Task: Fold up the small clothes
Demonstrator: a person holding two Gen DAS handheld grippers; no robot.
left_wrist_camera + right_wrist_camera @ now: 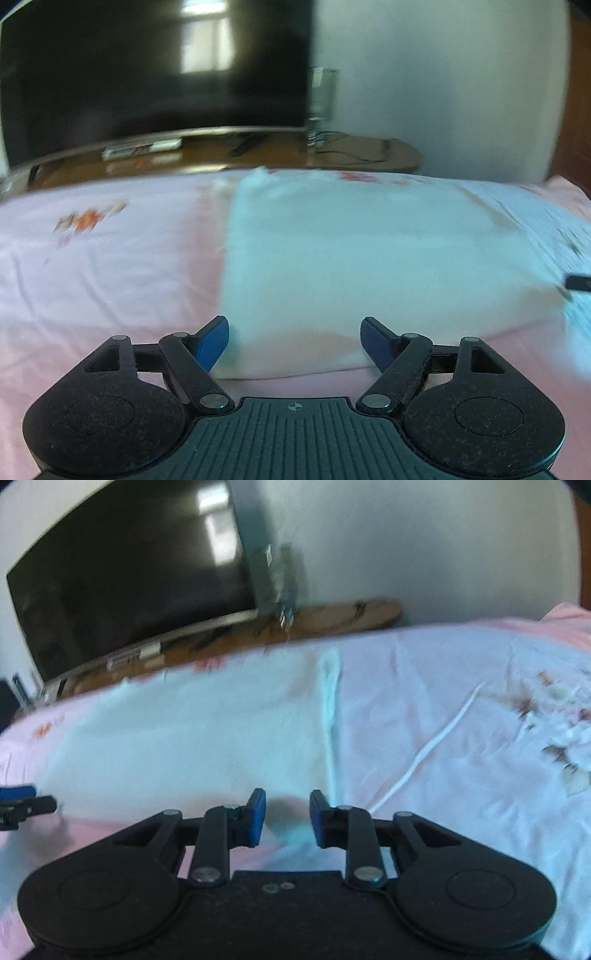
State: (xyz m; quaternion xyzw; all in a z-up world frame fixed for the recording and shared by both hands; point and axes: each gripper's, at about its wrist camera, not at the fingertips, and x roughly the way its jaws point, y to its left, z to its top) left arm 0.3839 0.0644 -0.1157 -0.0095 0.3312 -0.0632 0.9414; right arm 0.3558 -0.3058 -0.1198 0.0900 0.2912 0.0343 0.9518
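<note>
A pale blue garment (369,258) lies flat and folded on the pink bedsheet (110,277), blurred by motion. My left gripper (295,332) stands open at the garment's near left corner, its blue pads wide apart with the corner's edge between them and neither pad pressing. In the right wrist view the same garment (184,738) fills the left half. My right gripper (288,812) is at its near right edge, jaws a little apart with cloth lying under the gap. Each gripper shows at the edge of the other's view: the right gripper's tip (578,282), the left gripper (22,805).
A whiter cloth (461,701) with a thin white cord (424,753) lies right of the garment, and a crumpled flowered cloth (561,723) farther right. Beyond the bed a wooden stand (351,155) carries a dark television (147,74) and a glass (321,107).
</note>
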